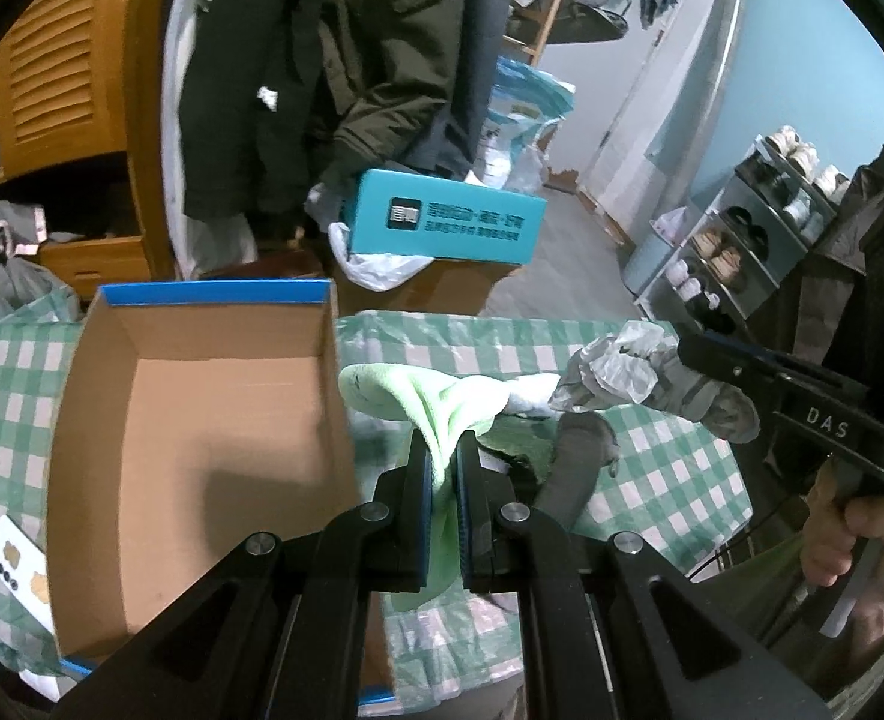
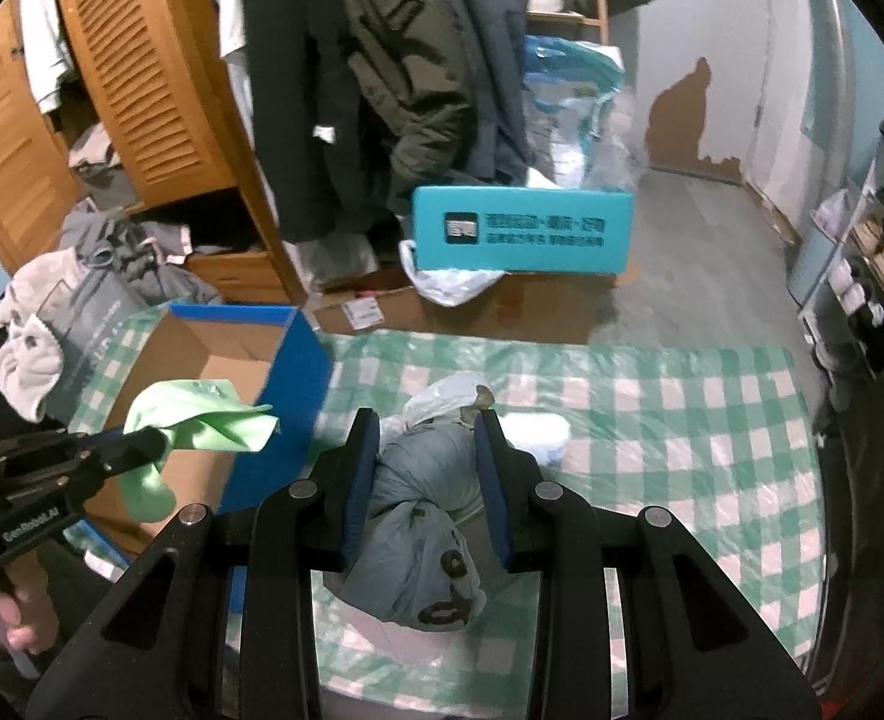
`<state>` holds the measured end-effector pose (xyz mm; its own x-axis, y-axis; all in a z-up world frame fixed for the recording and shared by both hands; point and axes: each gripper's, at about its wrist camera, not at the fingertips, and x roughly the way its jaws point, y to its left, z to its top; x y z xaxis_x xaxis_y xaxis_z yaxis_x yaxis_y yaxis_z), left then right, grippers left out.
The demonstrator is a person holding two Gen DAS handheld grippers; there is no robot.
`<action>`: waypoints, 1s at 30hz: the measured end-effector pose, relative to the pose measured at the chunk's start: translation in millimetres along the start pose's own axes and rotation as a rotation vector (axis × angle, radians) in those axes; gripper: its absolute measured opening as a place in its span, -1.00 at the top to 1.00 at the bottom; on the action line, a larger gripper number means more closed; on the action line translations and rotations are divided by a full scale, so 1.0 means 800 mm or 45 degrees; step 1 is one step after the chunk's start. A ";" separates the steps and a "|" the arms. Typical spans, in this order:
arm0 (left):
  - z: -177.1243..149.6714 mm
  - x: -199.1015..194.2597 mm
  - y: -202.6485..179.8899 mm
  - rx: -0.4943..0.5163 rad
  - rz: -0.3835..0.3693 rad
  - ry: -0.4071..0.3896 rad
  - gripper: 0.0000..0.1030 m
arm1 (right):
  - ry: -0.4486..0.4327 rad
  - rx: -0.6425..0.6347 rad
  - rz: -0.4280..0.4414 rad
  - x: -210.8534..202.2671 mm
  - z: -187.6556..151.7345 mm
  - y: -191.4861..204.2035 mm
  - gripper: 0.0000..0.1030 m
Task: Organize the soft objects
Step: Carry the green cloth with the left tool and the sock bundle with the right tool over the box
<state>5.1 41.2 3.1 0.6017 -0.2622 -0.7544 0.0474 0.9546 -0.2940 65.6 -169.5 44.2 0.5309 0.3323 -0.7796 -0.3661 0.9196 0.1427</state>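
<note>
My left gripper (image 1: pixel 442 456) is shut on a light green cloth (image 1: pixel 435 402) and holds it just right of the open cardboard box (image 1: pixel 201 420). In the right wrist view the green cloth (image 2: pixel 201 414) hangs from the left gripper (image 2: pixel 153 438) over the blue-sided box (image 2: pixel 273 420). My right gripper (image 2: pixel 426 420) is shut on a grey knotted plastic bag bundle (image 2: pixel 423 516), lifted above the table. In the left wrist view that bundle (image 1: pixel 652 378) is clamped by the right gripper (image 1: pixel 682 348).
The table has a green-and-white checked cover (image 2: pixel 682 432). A dark grey soft item (image 1: pixel 574 462) and a white item (image 2: pixel 538 429) lie on it. A teal box (image 2: pixel 520 228) stands beyond; a shoe rack (image 1: pixel 742 240) is at right.
</note>
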 end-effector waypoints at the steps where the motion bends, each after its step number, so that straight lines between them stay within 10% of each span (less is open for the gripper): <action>1: 0.000 -0.003 0.005 -0.006 0.007 -0.004 0.87 | -0.002 -0.006 0.005 0.001 0.002 0.005 0.41; 30: -0.014 -0.047 0.120 -0.176 0.182 -0.068 0.87 | 0.085 -0.234 0.150 0.065 0.030 0.171 0.40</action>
<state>-22.2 141.2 -3.1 0.6359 -0.1145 -0.7632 -0.1488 0.9522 -0.2668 61.7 -21.5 37.7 0.4268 0.4146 -0.8037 -0.5586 0.8197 0.1262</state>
